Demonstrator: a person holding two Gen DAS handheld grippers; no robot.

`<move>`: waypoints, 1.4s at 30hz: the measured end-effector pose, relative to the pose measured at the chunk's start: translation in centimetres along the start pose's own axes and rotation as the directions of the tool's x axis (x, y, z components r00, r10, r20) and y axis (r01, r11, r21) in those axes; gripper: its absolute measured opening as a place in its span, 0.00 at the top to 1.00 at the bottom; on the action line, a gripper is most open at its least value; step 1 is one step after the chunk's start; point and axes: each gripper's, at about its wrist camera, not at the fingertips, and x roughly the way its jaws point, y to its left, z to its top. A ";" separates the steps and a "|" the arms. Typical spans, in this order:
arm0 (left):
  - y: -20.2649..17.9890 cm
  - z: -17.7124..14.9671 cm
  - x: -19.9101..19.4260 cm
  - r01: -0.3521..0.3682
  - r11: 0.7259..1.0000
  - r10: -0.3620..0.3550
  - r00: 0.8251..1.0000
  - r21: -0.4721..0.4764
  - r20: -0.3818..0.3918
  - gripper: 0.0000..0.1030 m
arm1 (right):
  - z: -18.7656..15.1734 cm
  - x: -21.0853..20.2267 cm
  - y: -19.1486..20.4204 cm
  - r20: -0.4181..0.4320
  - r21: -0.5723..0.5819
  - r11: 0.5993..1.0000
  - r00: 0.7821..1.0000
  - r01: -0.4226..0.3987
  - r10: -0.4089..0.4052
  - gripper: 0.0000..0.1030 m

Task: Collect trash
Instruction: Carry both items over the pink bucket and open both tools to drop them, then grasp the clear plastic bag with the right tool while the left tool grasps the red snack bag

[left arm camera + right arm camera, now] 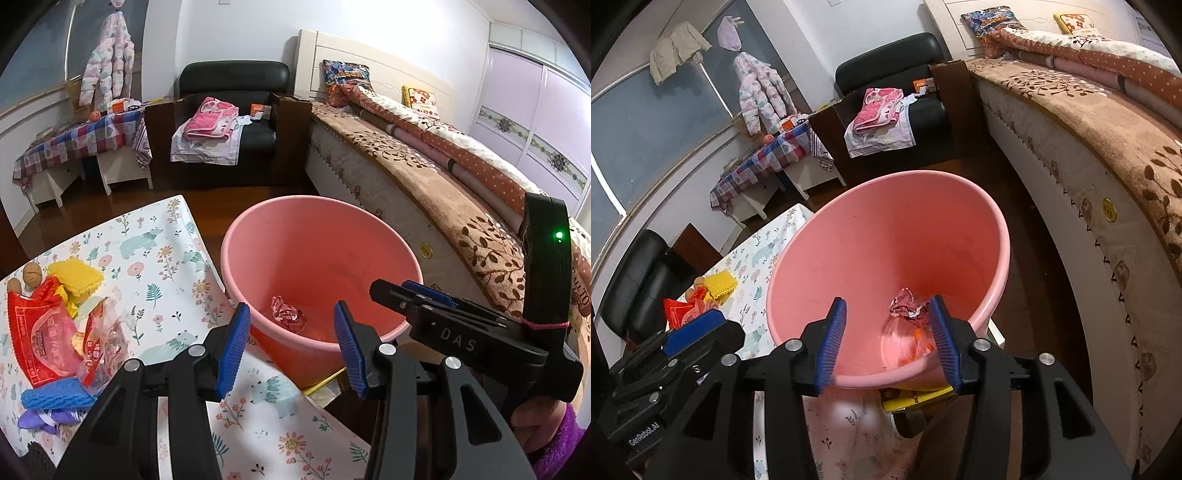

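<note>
A smooth round pink plastic bucket [886,236] is noted holding a crumpled foil wrapper [905,304]. Left gripper [291,347] and right gripper [890,339], ribbed blue pads, are held agape, empty. Red wrappers [40,328] lie at nine o'clock.

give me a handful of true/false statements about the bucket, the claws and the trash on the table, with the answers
1. The pink bucket has a crumpled wrapper lying in its bottom. True.
2. The left claw is clamped on a red snack bag. False: its jaws stand open with nothing between them, and the red snack bag lies on the floral tablecloth.
3. The right claw is open and points into the bucket. True.
4. The yellow sponge is inside the bucket. False: it sits on the tablecloth beside the red bag.
5. A blue sponge lies on the table near the red bag. True.
</note>
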 end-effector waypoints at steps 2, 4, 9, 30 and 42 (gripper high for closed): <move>0.1 -0.1 -0.4 -0.001 1.000 0.001 1.000 -0.003 0.006 0.55 | 0.0 -0.1 0.1 0.002 -0.005 1.000 1.000 -0.002 0.002 0.53; 0.3 -0.2 -0.8 -0.002 1.000 0.002 1.000 -0.006 0.014 0.55 | 0.0 -0.3 0.3 0.007 -0.012 1.000 1.000 -0.008 0.008 0.53; 1.0 -0.3 -2.2 -0.013 1.000 0.013 0.999 -0.022 0.039 0.55 | -0.2 -1.2 1.4 0.032 -0.041 0.999 0.999 -0.004 0.005 0.53; 10.4 -3.8 -10.0 -0.169 0.967 0.192 0.975 -0.191 0.110 0.55 | -1.7 -2.8 8.8 0.079 -0.169 0.983 0.993 -0.075 0.089 0.53; 18.6 -6.5 -12.3 -0.289 0.903 0.328 0.942 -0.317 0.074 0.55 | -3.1 -0.8 13.7 -0.018 -0.262 0.954 0.989 -0.149 0.149 0.53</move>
